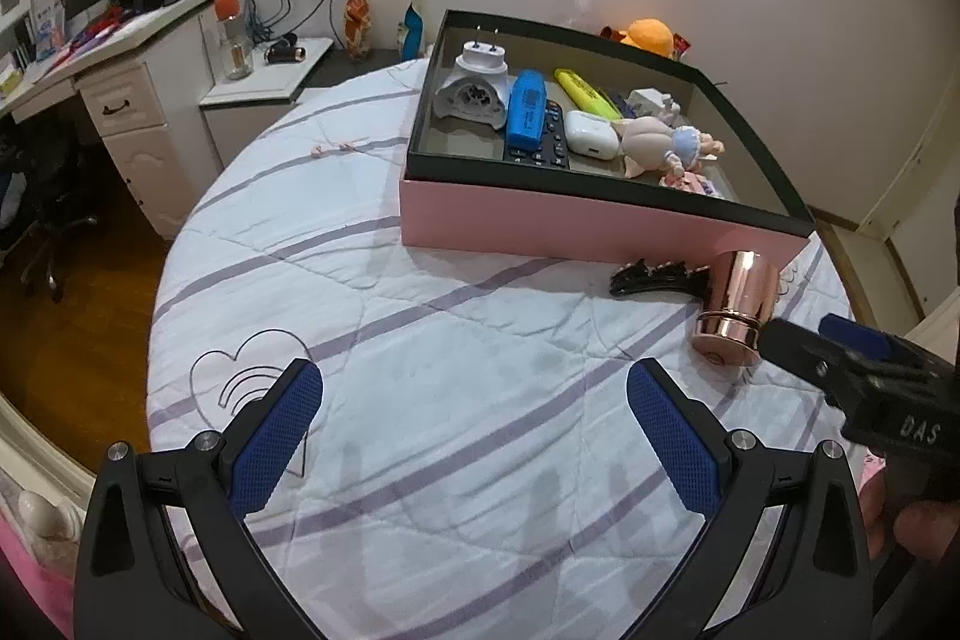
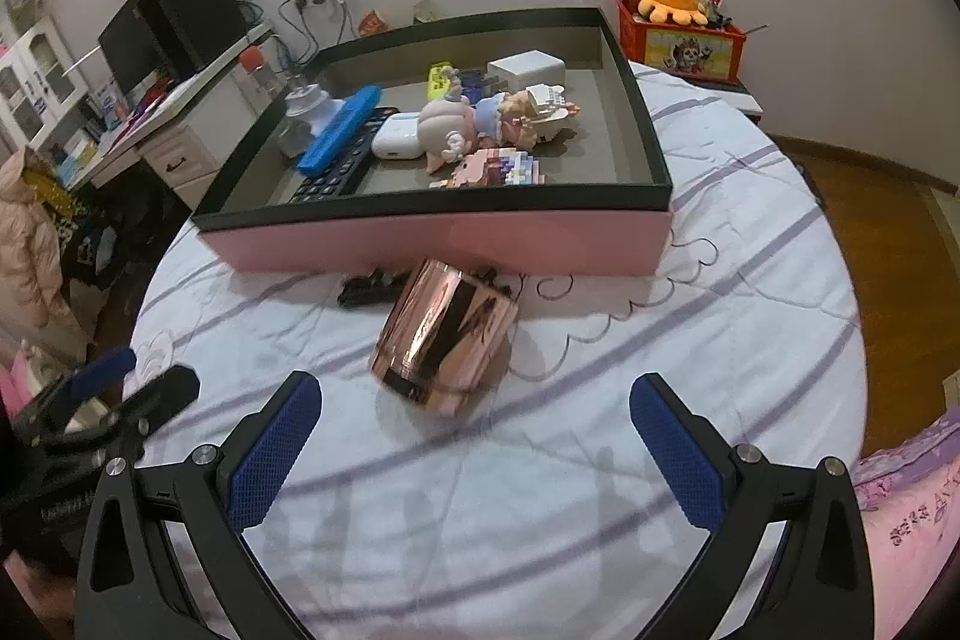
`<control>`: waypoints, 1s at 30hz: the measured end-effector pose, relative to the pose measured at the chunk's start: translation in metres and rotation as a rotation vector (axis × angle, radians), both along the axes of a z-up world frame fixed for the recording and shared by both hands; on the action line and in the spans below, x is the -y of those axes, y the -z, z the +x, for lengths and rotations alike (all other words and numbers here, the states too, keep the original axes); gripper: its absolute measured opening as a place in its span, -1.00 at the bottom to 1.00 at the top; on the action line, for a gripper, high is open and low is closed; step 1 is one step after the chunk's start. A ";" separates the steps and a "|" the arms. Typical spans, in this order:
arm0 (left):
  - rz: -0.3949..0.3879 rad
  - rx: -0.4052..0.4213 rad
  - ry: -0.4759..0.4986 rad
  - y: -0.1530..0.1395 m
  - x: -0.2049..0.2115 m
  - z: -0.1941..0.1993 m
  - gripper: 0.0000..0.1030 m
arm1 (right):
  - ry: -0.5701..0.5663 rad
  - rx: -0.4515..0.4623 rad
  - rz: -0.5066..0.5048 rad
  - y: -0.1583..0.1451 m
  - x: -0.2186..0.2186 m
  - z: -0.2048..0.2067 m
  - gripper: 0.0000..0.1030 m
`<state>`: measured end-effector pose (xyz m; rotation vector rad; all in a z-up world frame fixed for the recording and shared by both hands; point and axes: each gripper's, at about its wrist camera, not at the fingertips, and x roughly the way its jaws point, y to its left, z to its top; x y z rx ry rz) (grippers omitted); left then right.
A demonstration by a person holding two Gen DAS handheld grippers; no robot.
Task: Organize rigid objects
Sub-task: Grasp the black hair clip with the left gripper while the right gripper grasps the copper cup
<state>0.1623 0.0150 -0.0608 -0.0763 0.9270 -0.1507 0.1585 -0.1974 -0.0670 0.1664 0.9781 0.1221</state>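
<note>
Shiny pink-gold cup [image 2: 445, 340] lying tipped on the striped bed [image 2: 690, 340], right gripper [image 2: 474, 436] fingers spreading wide before it, left gripper [image 1: 474, 430] fingers also gaping apart

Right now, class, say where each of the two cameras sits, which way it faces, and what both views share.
Left wrist: rides the left claw, jaws open, facing across the bed to the pink box; the right claw enters from the right edge.
Right wrist: rides the right claw, jaws open, facing the rose-gold cylinder lying in front of the box; the left claw shows at the left edge.
Shared: box, cylinder, black hair clip, striped bedspread.
</note>
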 end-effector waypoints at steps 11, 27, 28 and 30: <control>-0.007 -0.029 0.006 0.013 0.000 0.016 0.99 | -0.024 -0.044 0.068 0.025 -0.008 0.029 0.08; 0.002 -0.018 0.211 0.016 0.088 0.047 0.99 | 0.016 0.004 0.076 0.016 0.046 -0.002 0.00; 0.000 -0.023 0.212 0.018 0.092 0.049 0.99 | 0.024 0.005 0.072 0.016 0.049 -0.002 0.00; 0.002 -0.033 0.214 0.021 0.103 0.053 0.99 | 0.037 0.007 0.068 0.015 0.057 -0.002 0.00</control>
